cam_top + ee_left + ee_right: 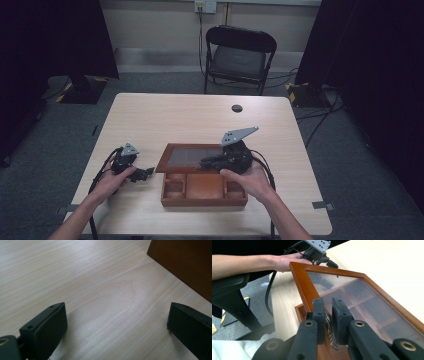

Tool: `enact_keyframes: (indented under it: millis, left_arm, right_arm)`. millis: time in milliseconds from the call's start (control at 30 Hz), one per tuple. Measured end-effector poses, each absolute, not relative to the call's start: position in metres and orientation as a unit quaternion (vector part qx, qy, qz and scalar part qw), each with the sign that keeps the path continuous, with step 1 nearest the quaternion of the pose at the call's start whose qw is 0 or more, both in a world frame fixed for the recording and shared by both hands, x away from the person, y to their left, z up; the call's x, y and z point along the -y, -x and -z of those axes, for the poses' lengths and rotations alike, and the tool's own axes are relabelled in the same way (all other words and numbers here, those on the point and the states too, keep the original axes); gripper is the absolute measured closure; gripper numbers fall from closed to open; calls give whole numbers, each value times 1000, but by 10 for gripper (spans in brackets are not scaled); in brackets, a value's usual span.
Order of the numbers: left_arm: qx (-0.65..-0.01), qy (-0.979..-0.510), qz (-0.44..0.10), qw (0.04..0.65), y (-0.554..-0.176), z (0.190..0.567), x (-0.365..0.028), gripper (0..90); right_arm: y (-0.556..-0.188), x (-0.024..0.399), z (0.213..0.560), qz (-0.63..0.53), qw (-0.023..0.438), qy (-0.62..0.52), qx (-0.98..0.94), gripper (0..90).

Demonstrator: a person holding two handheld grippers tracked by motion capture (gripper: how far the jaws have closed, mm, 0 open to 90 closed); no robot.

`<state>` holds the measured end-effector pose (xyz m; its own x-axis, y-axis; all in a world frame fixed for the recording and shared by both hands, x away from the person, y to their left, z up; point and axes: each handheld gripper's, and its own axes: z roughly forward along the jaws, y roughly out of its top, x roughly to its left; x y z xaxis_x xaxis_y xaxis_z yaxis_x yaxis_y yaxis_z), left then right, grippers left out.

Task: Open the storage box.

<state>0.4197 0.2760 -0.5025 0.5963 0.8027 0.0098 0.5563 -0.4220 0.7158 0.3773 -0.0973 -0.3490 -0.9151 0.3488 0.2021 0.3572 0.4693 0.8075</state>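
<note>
Right gripper [328, 312] fingers [319, 315] pinching box lid [367, 302] latch [329, 326], left gripper [117, 327] spread wide

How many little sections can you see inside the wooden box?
3 show in the box: a small one at the left, a wide one in the middle, a small one at the right. The raised lid may hide more behind.

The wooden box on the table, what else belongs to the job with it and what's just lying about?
In the job:
wooden box
glass lid, partly raised
metal clasp
right gripper, shut on the clasp

Lying about:
left gripper, open over bare table
folding chair
</note>
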Motion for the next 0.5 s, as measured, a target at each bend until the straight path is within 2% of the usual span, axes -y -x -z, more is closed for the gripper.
enact_keyframes:
  millis: [500]
  left_arm:
    - [-414,-822,-178,348,-420,503,-276,22]
  right_arm:
    - [-382,97,342,475,3,209,855,826]
